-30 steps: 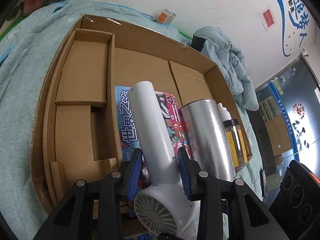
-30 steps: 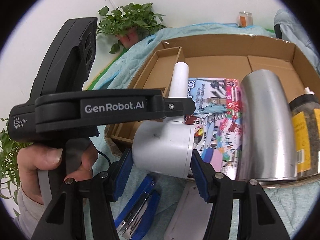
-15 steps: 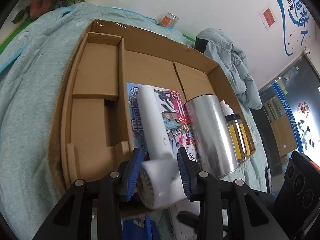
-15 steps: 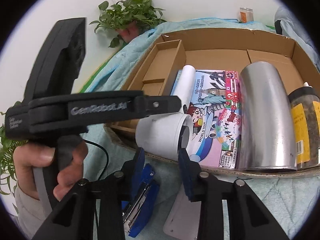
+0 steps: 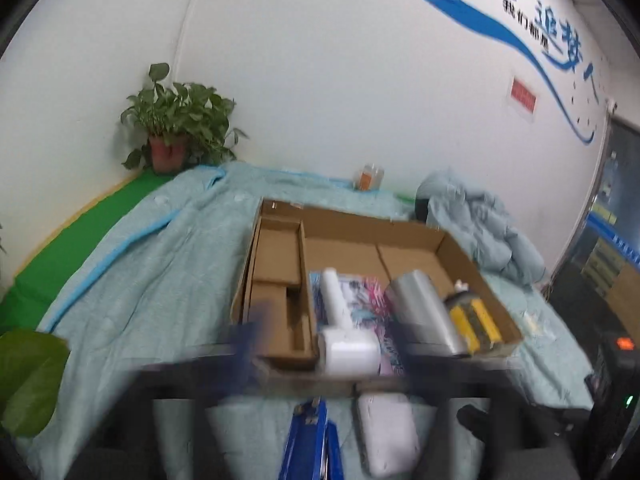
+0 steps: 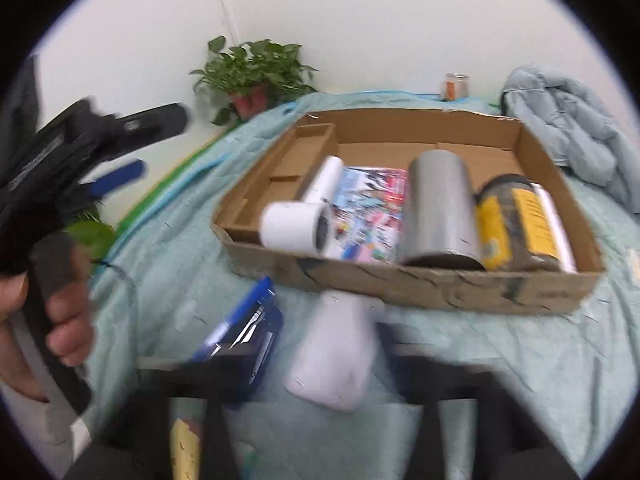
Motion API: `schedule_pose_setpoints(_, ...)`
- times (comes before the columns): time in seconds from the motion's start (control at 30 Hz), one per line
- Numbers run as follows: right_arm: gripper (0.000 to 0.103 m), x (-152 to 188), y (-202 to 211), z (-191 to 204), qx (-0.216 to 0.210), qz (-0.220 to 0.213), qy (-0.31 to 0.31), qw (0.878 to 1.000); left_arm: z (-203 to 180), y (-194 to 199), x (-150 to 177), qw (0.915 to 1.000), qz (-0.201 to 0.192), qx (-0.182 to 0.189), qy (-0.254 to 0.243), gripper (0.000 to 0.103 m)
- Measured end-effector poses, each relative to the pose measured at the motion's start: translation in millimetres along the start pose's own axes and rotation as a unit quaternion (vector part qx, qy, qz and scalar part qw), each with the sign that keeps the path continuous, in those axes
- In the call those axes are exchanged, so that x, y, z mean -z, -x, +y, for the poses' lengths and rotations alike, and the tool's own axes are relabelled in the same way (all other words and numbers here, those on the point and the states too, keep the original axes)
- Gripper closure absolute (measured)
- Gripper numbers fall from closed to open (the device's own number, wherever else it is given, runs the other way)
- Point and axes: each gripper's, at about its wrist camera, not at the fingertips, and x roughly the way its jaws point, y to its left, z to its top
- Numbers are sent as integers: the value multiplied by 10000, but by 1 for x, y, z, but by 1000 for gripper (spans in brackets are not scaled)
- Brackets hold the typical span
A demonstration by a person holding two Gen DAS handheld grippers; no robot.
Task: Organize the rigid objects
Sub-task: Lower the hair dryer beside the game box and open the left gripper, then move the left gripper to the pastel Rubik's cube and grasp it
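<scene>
A white hair dryer [image 5: 340, 332] [image 6: 304, 216] lies in the cardboard box [image 5: 400, 236] [image 6: 440, 284], on a colourful book [image 6: 368, 208], its head at the front wall. Beside it lie a silver cylinder [image 6: 438, 208] and a yellow-labelled jar [image 6: 516, 224]. My left gripper [image 5: 324, 344] is blurred, pulled back, jaws wide apart and empty; it also shows at the left of the right wrist view [image 6: 132, 148]. My right gripper [image 6: 316, 364] is blurred and open, above a white flat device [image 6: 332, 356] and a blue stapler [image 6: 244, 332] on the bedspread.
A light blue bedspread [image 5: 152, 280] covers the surface. A potted plant [image 5: 176, 136] stands at the back left, a small can [image 5: 370, 176] at the back wall, a bundled jacket [image 5: 488, 224] at the right. The box's left compartments [image 5: 276, 256] hold nothing.
Both grippers let go of the hair dryer and pulled back and up from the box. The dryer now rests in the box. Both views are motion-blurred.
</scene>
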Motion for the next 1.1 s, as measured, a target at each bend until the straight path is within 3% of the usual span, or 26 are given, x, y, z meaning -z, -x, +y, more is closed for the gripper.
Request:
schedule_pose_setpoints(0.03,100,2,3,-3,-26,-30,-35,10000,-2,1,6,9998,196,-40,17,100)
schedule_pose_setpoints(0.1,97,9,17,-6,-78,-138,-36,9999,-7,11,20,9998,219,-29,35,100)
schedule_pose_setpoints(0.13,73,13,23,-6,-41,-190,46,9998,-11,18,27,9998,199,-89,-7,89)
schedule_pose_setpoints(0.17,28,17,28,-7,-50,-273,94,9996,-16,22,34,9995,263,-167,-65,53)
schedule_pose_setpoints(0.2,12,21,34,-8,-134,-395,105,9991,-21,27,42,9988,402,-247,-93,27)
schedule_pose_setpoints(0.23,5,27,43,-9,-297,-551,101,9980,-22,32,47,9989,406,-221,-82,1)
schedule_pose_setpoints(0.3,5,32,47,-6,-301,-547,189,9979,-26,50,61,9999,145,-45,-40,1)
schedule_pose_setpoints(0.5,5,45,49,-4,-371,-539,233,9976,-29,79,76,9988,258,-209,-354,1)
schedule_pose_setpoints(0.57,5,47,49,1,-428,-566,301,9970,-22,78,78,9981,518,85,-333,1)
schedule_pose_setpoints(0.67,5,57,46,11,-924,-449,451,9937,3,74,89,9940,974,465,174,1)
schedule_pose_setpoints(0.73,5,68,44,20,-1260,-284,595,9898,18,70,100,9878,1347,670,413,1)
schedule_pose_setpoints(0.83,6,89,32,30,-1750,141,763,9815,22,59,125,9747,1926,1064,390,3)
schedule_pose_setpoints(0.9,8,101,21,34,-1988,401,667,9769,20,52,140,9710,2124,1036,361,3)
schedule_pose_setpoints(1.0,27,110,6,38,-2125,671,493,9736,14,44,153,9693,2206,1034,316,8)
schedule_pose_setpoints(1.03,36,112,1,39,-2110,728,474,9736,12,40,156,9675,2262,1071,355,16)
schedule_pose_setpoints(1.07,41,113,-1,41,-2117,758,474,9732,11,35,160,9630,2383,1172,449,30)
schedule_pose_setpoints(1.1,43,114,-4,42,-2135,788,481,9726,10,28,164,9572,2542,1274,547,36)
